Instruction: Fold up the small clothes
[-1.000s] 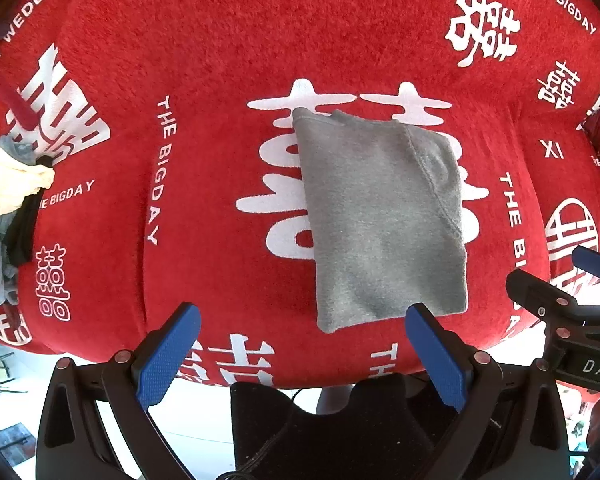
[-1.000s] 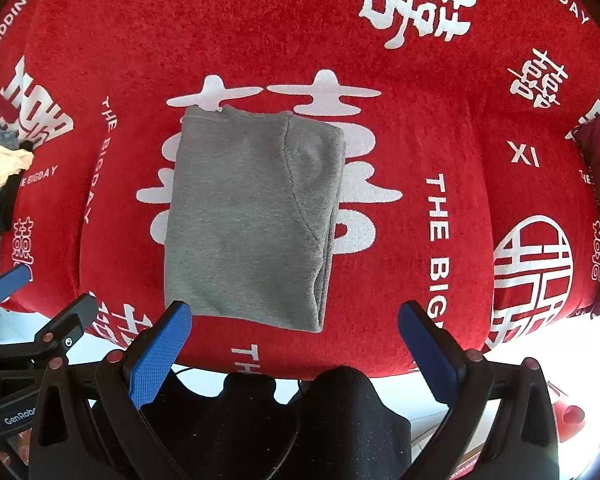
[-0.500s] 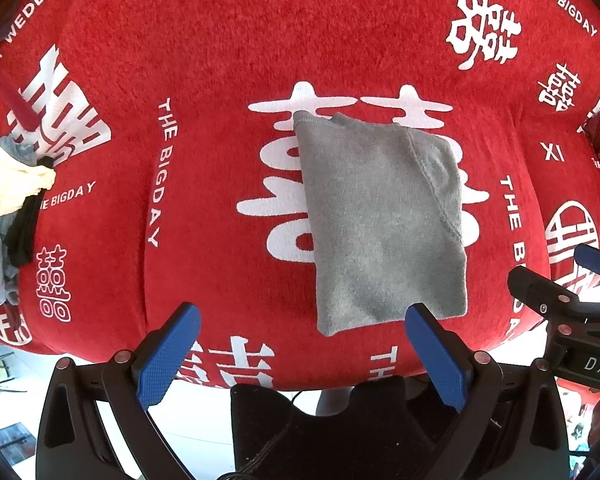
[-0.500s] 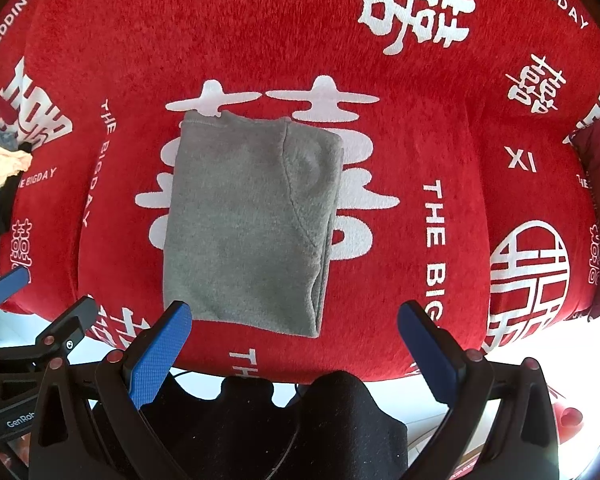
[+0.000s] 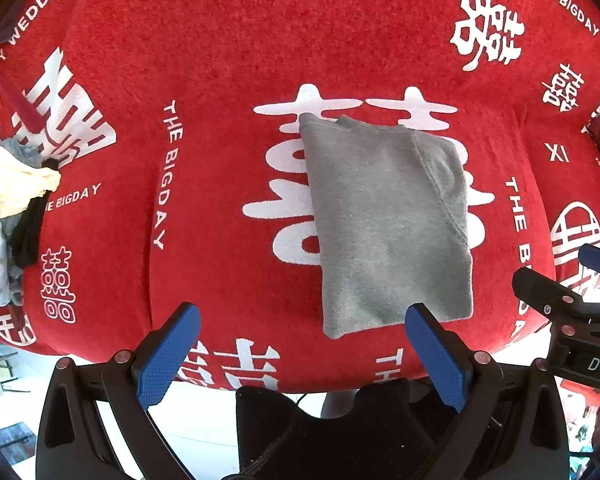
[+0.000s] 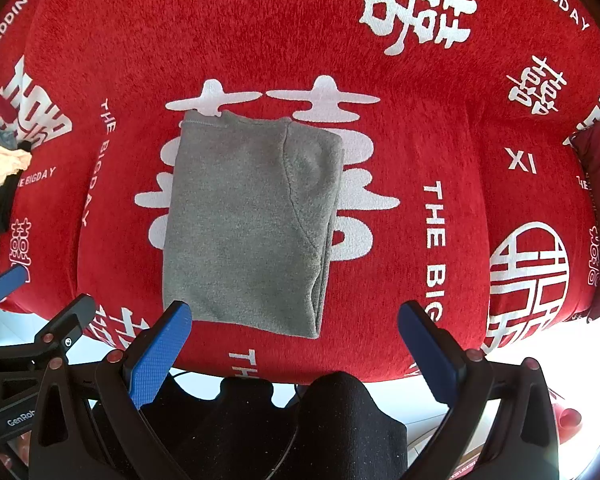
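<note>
Right wrist view showed the grey garment (image 6: 248, 224) folded flat on the red blanket (image 6: 440, 80), near its front edge. It looked soft and light; a near corner seemed best to pinch. Both the left gripper (image 5: 300, 354) and the right gripper (image 6: 294, 354) were wide, empty. Compared with one second earlier, almost nothing had moved.

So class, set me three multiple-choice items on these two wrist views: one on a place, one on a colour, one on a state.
1. Where does the folded grey garment lie?
A on the red printed cover
B in a basket
C on the floor

2. What colour are the pads of the left hand-held gripper?
A green
B blue
C white

3. How is the right hand-held gripper?
A shut on the garment
B shut on nothing
C open

Answers: 1 A, white characters show around it; 2 B, both pads are blue; 3 C, its fingers stand wide apart.
</note>
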